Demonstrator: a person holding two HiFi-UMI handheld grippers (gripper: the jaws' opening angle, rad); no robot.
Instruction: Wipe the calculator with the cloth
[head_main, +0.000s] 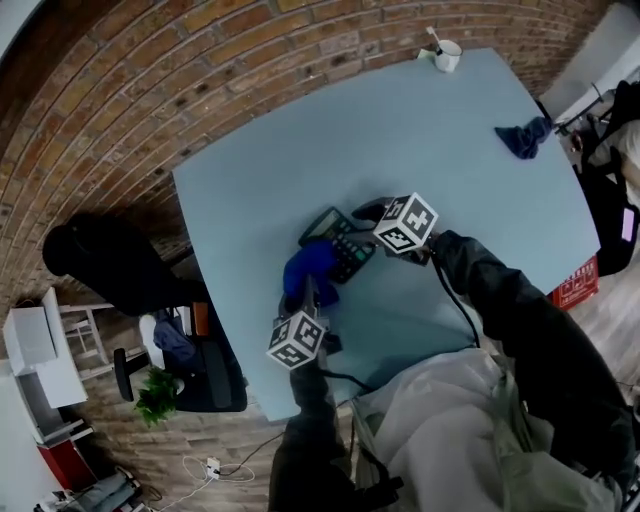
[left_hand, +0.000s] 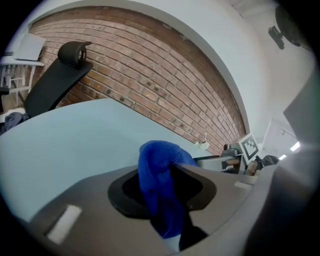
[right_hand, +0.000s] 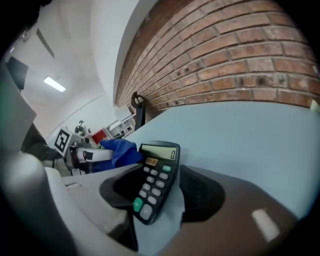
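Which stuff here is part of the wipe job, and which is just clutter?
In use: calculator, between the jaws of the open right gripper; blue cloth, clamped in the left gripper.
Lying about: mug and dark cloth near the table edges; black chair; plant.

Red brick wall (head_main: 200, 60) behind a light blue surface (head_main: 450, 200). Black office chair (head_main: 110, 262) beside it, on a wooden floor (head_main: 130, 455). Small green plant (head_main: 158, 392) and white shelf (head_main: 35, 345) near the chair. Red crate (head_main: 574, 288) on the other side. Long bright ceiling light (right_hand: 54, 84).
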